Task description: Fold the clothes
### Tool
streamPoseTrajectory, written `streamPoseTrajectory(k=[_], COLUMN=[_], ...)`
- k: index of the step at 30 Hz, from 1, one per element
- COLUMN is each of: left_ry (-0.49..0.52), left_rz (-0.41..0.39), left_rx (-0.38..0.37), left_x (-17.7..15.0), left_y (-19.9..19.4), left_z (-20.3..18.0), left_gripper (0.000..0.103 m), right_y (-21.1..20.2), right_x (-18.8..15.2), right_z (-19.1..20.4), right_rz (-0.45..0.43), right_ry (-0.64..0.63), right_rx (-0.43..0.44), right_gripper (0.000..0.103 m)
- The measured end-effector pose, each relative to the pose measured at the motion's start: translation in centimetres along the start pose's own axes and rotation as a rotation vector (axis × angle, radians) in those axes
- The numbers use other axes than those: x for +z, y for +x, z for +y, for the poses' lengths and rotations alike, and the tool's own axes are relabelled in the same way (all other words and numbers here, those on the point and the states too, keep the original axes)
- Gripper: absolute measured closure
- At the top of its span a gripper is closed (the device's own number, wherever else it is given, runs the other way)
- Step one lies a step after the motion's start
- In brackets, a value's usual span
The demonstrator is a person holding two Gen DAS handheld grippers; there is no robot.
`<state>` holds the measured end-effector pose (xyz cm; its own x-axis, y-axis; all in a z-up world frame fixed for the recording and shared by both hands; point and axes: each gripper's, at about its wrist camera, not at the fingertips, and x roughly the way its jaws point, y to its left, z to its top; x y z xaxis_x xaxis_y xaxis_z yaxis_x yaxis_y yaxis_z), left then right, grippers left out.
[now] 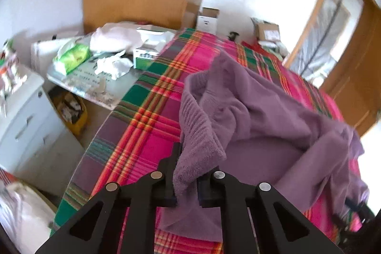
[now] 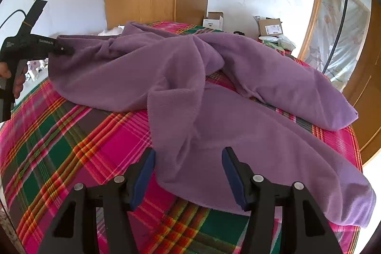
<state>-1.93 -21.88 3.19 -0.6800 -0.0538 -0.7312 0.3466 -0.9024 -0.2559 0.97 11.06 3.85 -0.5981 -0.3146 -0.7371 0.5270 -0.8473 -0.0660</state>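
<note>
The left gripper (image 1: 187, 185) has its jaws drawn together on the ribbed edge of the purple garment (image 1: 250, 116), which bunches up between the black fingers (image 1: 169, 173) and is lifted off the plaid bed cover (image 1: 142, 116). In the right wrist view that same gripper (image 2: 64, 49) sits at nine o'clock, pinching the garment's left corner, and a hand (image 2: 14, 77) wraps its handle, the tool reaching level toward three o'clock. From that clamped edge the purple garment (image 2: 190, 77) spreads toward three o'clock across the bed, crumpled and twisted at the centre, with two long parts trailing toward four and five o'clock.

The right gripper (image 2: 188, 173) stands with its jaws well apart, clamping nothing; its blue pads (image 2: 144, 177) hover over the cloth. It points forward and downward from six o'clock. The near part of the garment lies directly between and beyond its fingers, from the centre out to five o'clock; whether the pads touch the fabric cannot be told. The plaid bed cover (image 2: 71, 146) shows at seven o'clock.
</note>
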Motion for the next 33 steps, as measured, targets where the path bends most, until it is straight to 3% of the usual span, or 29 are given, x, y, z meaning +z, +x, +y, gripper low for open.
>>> streamPoseTrajectory(k=[4,6,9,10,11,22,33], left_ry=[-0.058,-0.066,-0.107,-0.120,-0.134,-0.214,-0.253], left_rz=[0.002,0.010,0.018,0.019,0.018,0.006,0.037], left_rx=[-0.009,-0.017,-0.052,-0.058,-0.067,-0.149,-0.200], left_x=[0.6,0.7,0.8,0.9,0.9,0.1,-3.6], left_y=[0.0,0.1,0.2,0.2,0.1,-2.8,-6.3], left_z=[1.3,1.5,1.9,2.2,2.3,3.4,4.6], left_gripper=[0.092,0.093,0.094,0.094,0.095,0.096,0.096], right_y=[1.0,1.5,1.6,1.4,1.2,-5.8,-11.9], right_x=[0.3,0.4,0.8,0.8,0.7,-0.9,-4.0], right_z=[0.4,0.6,0.5,0.4,0.3,-1.8,-3.9], right_rz=[0.035,0.054,0.038,0.032,0.023,-0.120,-0.174], right_ry=[-0.019,-0.026,-0.011,-0.005,0.003,0.083,0.158], right_rx=[-0.028,-0.037,-0.027,-0.038,-0.041,-0.159,-0.237], right_gripper=[0.045,0.054,0.077,0.091,0.096,0.099,0.099])
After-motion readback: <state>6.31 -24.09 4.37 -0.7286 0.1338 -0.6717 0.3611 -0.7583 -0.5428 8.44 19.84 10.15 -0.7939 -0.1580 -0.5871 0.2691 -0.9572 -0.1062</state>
